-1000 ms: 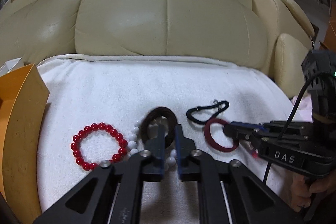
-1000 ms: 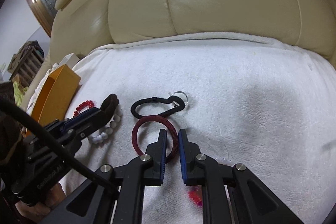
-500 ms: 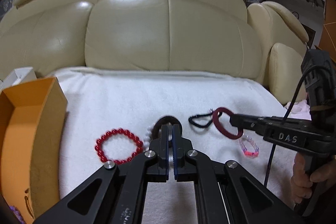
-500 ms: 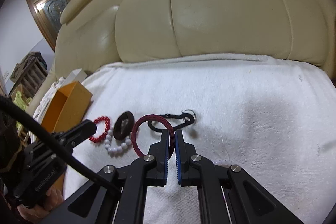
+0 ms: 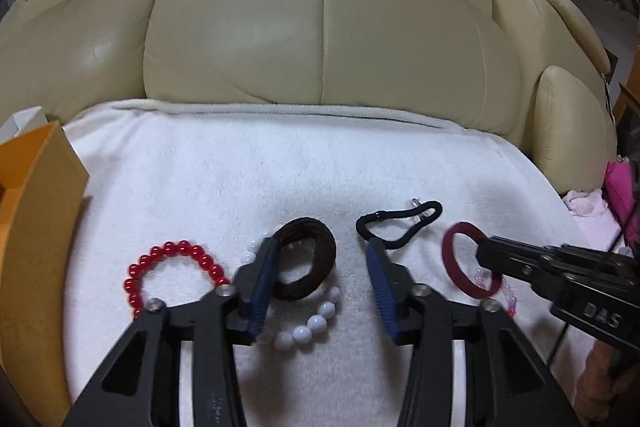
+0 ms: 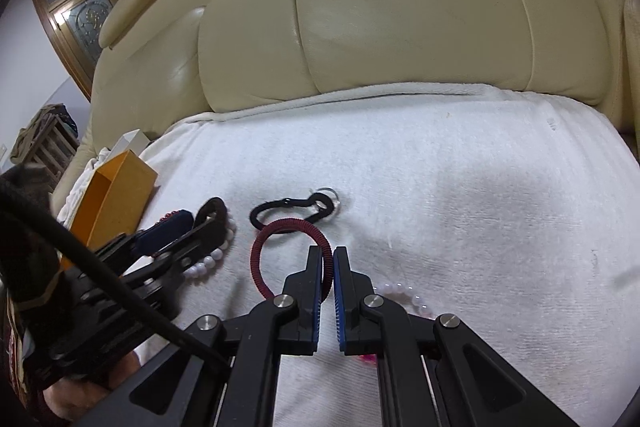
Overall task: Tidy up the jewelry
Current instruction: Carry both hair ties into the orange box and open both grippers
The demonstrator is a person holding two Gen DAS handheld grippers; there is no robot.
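Observation:
On the white towel (image 5: 280, 167) a brown hair tie (image 5: 320, 247) lies over a white bead bracelet (image 5: 308, 331). My left gripper (image 5: 322, 247) hangs over it with its jaws opening; the tie sits loose between the fingers, not pressed. To its left lies a red bead bracelet (image 5: 172, 269), to its right a black hair tie (image 5: 400, 227). My right gripper (image 6: 328, 259) is shut on the near rim of a maroon hair tie (image 6: 280, 227), which stands tilted just in front of the black hair tie (image 6: 296, 211). From the left wrist, the right gripper (image 5: 484, 255) reaches in from the right.
An open orange box (image 5: 36, 207) stands at the towel's left edge, with a white box behind it. A clear and pink bead bracelet (image 6: 404, 291) lies under the right gripper. The cream leather sofa back (image 5: 320, 27) rises behind the towel.
The left gripper closed on the brown hair tie, then opened, and the tie now lies flat on the white beads. The right gripper closed on the maroon tie and tilted it up.

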